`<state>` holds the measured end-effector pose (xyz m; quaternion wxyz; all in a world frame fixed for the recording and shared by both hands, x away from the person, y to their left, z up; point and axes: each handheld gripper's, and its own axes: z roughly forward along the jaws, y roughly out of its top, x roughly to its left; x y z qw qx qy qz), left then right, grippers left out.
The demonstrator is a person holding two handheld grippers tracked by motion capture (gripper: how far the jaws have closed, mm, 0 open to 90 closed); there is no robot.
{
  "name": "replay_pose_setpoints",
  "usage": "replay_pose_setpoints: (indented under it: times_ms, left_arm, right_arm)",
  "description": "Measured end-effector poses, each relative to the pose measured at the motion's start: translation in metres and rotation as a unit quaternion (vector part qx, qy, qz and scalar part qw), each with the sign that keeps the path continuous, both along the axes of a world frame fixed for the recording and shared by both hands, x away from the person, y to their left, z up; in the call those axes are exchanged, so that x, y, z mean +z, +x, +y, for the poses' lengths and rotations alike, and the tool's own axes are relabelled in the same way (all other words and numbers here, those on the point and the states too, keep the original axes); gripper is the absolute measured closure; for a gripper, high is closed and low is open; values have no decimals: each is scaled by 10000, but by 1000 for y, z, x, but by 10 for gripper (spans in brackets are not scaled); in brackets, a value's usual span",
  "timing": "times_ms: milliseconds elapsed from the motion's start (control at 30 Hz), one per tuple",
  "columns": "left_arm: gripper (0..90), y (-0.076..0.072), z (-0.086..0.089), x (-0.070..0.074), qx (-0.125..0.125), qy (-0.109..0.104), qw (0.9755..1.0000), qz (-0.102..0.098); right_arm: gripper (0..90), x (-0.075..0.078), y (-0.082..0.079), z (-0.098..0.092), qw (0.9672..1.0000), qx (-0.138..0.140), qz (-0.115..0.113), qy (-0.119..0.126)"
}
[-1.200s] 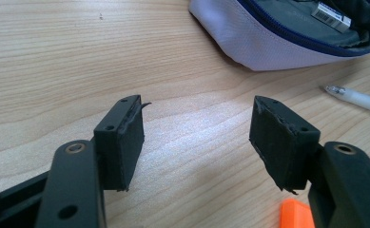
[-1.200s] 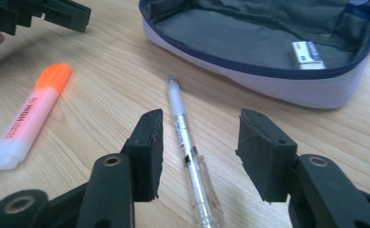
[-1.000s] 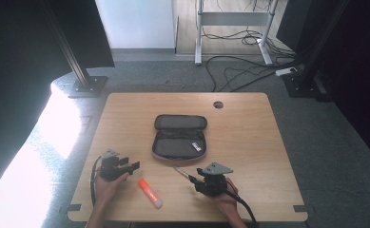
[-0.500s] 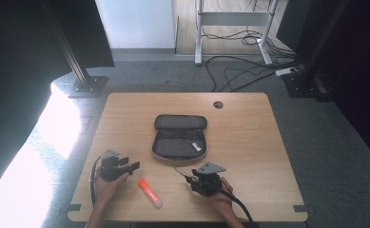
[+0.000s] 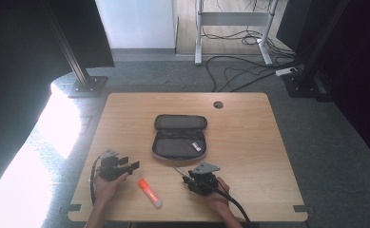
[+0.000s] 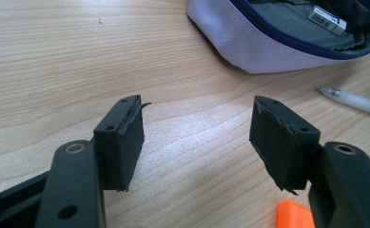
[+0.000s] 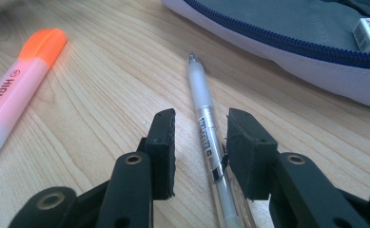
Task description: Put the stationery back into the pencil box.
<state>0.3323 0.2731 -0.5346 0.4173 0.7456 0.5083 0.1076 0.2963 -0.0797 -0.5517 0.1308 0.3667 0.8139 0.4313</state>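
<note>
Pen's [image 7: 206, 128] rear end hidden under right fingers [image 7: 247, 152].

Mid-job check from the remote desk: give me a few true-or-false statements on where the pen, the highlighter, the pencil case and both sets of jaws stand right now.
1. The pen lies on the table between the jaws of the right gripper. True; those jaws have just been closing, and gaps still show on both sides of the pen.
2. The pencil case is zipped shut. False: it lies open, with a small white labelled item inside.
3. The left gripper holds the highlighter. False: its jaws are open over bare wood, and the highlighter lies on the table beside it.
4. The highlighter has an orange cap. True.
5. The pen is inside the case. False: it lies outside, in front of it.
</note>
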Motion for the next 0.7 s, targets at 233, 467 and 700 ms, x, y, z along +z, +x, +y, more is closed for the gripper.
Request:
replay_pose_setpoints:
  times_ms: [233,467,700]
  left_arm:
    - [364,0,0,0,-5,6,10000,7]
    - [364,0,0,-1,-5,14,10000,10]
    - [364,0,-1,-1,-19,29,10000,19]
  right_arm:
    - [635,0,1,0,10000,-4,27,-69]
    - [677,-1,0,2,9997,33,9,-249]
    - [759,-1,-2,4,9992,40,-97,-375]
